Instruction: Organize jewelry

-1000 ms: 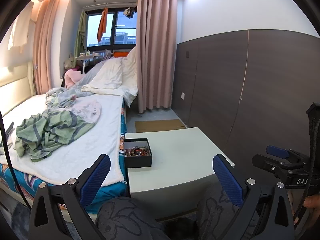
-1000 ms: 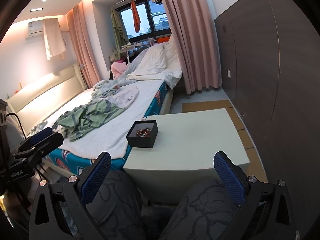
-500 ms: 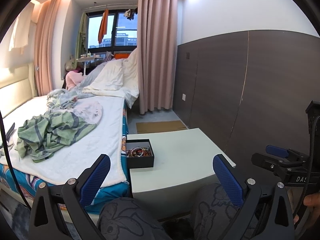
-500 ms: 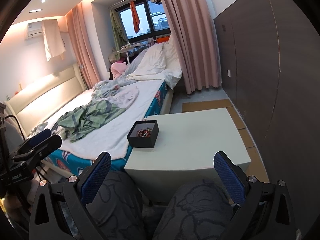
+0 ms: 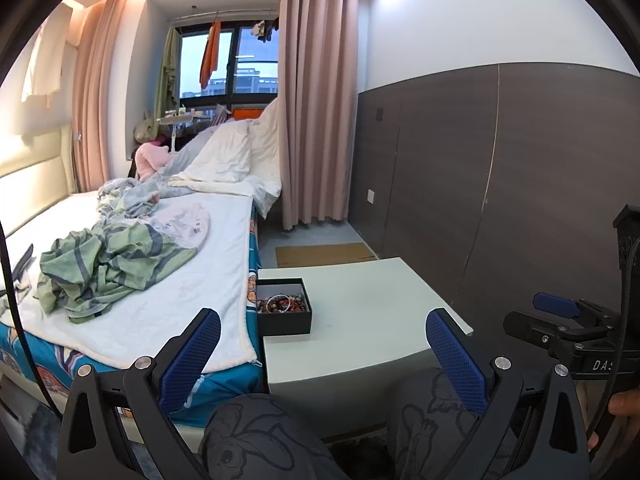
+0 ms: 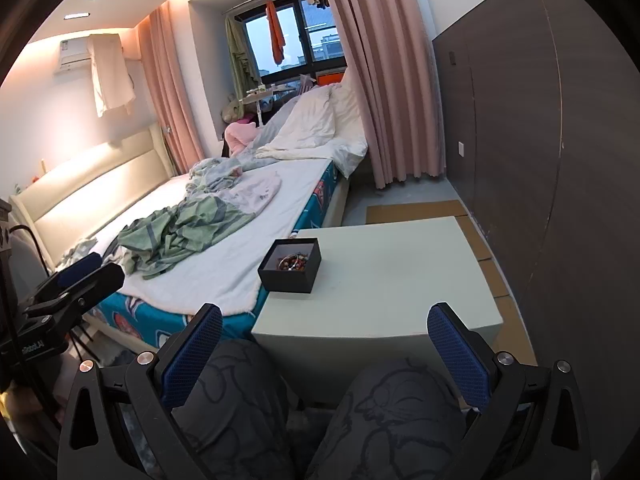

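Observation:
A small black open box (image 5: 283, 307) (image 6: 291, 266) sits at the left edge of a pale green low table (image 5: 372, 312) (image 6: 384, 280), against the bed. Tangled jewelry (image 5: 283, 303) (image 6: 293, 262), with red beads and a silvery ring, fills it. My left gripper (image 5: 322, 358) hangs open well short of the table, over the person's knees, with nothing between its blue pads. My right gripper (image 6: 324, 354) is open and empty too, also short of the table's near edge. Each gripper shows at the side of the other's view.
A bed (image 5: 132, 280) with a white blanket and crumpled green striped cloth (image 6: 184, 236) flanks the table's left. A dark panelled wall (image 5: 500, 200) runs along the right. Cardboard sheets (image 6: 416, 212) lie on the floor beyond the table. The person's patterned knees (image 6: 320, 412) are below both grippers.
Both views have shifted slightly; the left wrist view has risen a little, so the table and box sit marginally lower and farther. Both grippers stay open and empty.

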